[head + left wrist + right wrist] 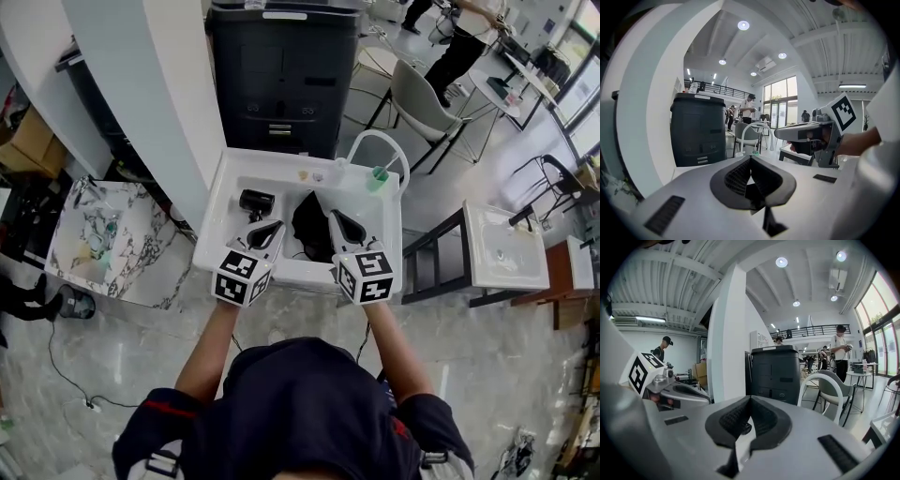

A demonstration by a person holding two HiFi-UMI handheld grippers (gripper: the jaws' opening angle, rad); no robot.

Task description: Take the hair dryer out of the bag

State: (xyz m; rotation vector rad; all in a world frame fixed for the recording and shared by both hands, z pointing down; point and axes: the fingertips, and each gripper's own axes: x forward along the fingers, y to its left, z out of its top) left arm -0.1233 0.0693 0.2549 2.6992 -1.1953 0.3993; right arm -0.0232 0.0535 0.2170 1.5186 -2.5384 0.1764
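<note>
Black describes both task items. The black plastic hair dryer (255,202) lies bare on the white tabletop (214,246), just left of the black soft bag (312,228) and outside it. On that evidence I judge the removal complete. What remains, at most, is to draw my claws back, since neither holds anything.

My left claw (278,226) has its jaws together and empty, hanging over the table near the dryer and the bag's left edge. My right claw (334,217) is likewise closed on nothing, over the bag's right edge. Each claw's own camera confirms the pads meet at the tip.

Whether the bag is now slack and empty, I cannot tell.

Count:
- Hair dryers: one
- Bags: one
- Claws: two
- Small green cups (378,178), at the far right of the table: one
- Dark cabinets (281,75), behind the table: one
</note>
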